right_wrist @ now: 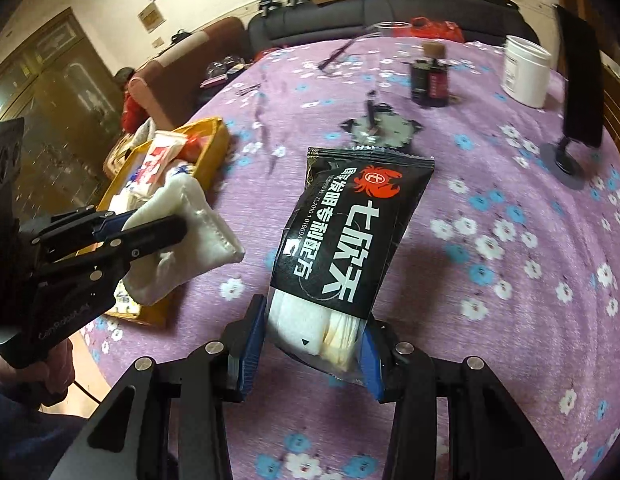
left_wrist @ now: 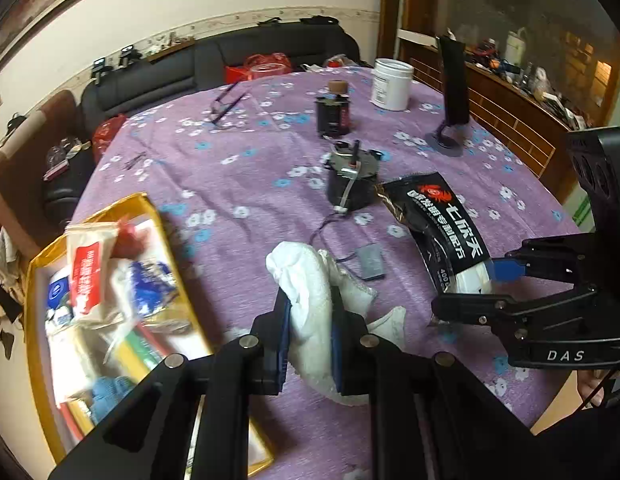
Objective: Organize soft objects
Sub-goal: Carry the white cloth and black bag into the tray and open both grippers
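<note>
My left gripper (left_wrist: 310, 332) is shut on a folded white towel (left_wrist: 310, 280), which hangs above the purple flowered tablecloth (left_wrist: 238, 184). The same towel (right_wrist: 186, 236) and left gripper (right_wrist: 150, 228) show at the left of the right wrist view, near the yellow box (right_wrist: 206, 148). My right gripper (right_wrist: 310, 344) is shut on the lower end of a black snack packet (right_wrist: 349, 232) with white filling showing; the packet stands lifted off the cloth. In the left wrist view that packet (left_wrist: 437, 216) and the right gripper (left_wrist: 469, 288) are at the right. The yellow box (left_wrist: 110, 208) at the left holds several soft packets.
On the cloth stand a white jar (left_wrist: 391, 84), a dark small bottle (left_wrist: 333, 114), a black round device with a wire (left_wrist: 351, 180), a small grey pad (left_wrist: 369, 262), a black stand (left_wrist: 451, 92) and eyeglasses (left_wrist: 226, 104). A dark sofa (left_wrist: 214, 64) lies behind the table.
</note>
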